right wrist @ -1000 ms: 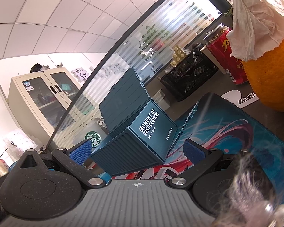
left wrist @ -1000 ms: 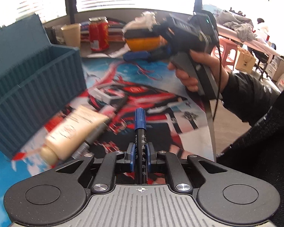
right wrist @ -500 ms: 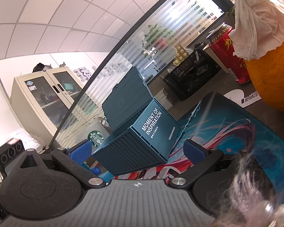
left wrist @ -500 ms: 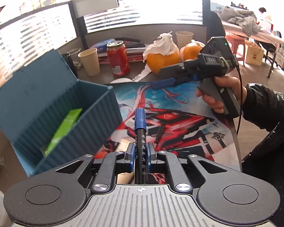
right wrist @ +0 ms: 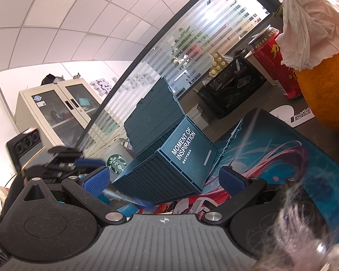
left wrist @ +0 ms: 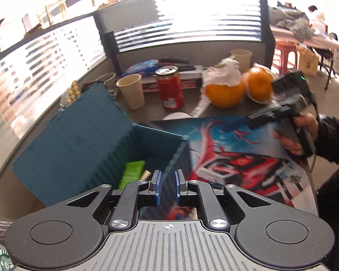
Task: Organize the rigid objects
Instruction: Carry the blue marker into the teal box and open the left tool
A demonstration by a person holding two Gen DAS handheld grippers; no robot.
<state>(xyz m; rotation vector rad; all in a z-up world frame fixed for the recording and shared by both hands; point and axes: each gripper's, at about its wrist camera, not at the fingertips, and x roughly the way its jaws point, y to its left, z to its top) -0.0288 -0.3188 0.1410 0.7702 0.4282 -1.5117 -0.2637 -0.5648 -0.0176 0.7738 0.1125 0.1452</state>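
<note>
**Left jaws.** My left gripper [left wrist: 168,185] has its blue pads a narrow gap apart with nothing between them: open and empty. It is tilted downward over the near corner of the box [left wrist: 178,158], whose lid stands raised behind. A green pack [left wrist: 133,171] and a pale tube end lie on the box floor just past my fingertips.

**Pen.** In the right wrist view a blurred streak with a blue tip, the pen [right wrist: 133,199], shows below the left gripper and against the box's long outer wall. I cannot tell whether it is inside the box or outside it.

**Right jaws.** My right gripper [right wrist: 163,178] is spread wide, holding nothing, pointing level across the mat [right wrist: 282,158] at the box's lettered end.

**Risks.** The left jaws hang over the box's corner and not its middle, so in my judgement a pen let go here may strike the rim and fall onto the mat or off the table edge. It is round and would roll. The left hand's blur suggests motion, which would add sideways throw. The open lid could also be knocked shut.

**Pose.** Left hand raised, pitched down; right hand low, gripping its handle beside the oranges [left wrist: 224,92].
</note>
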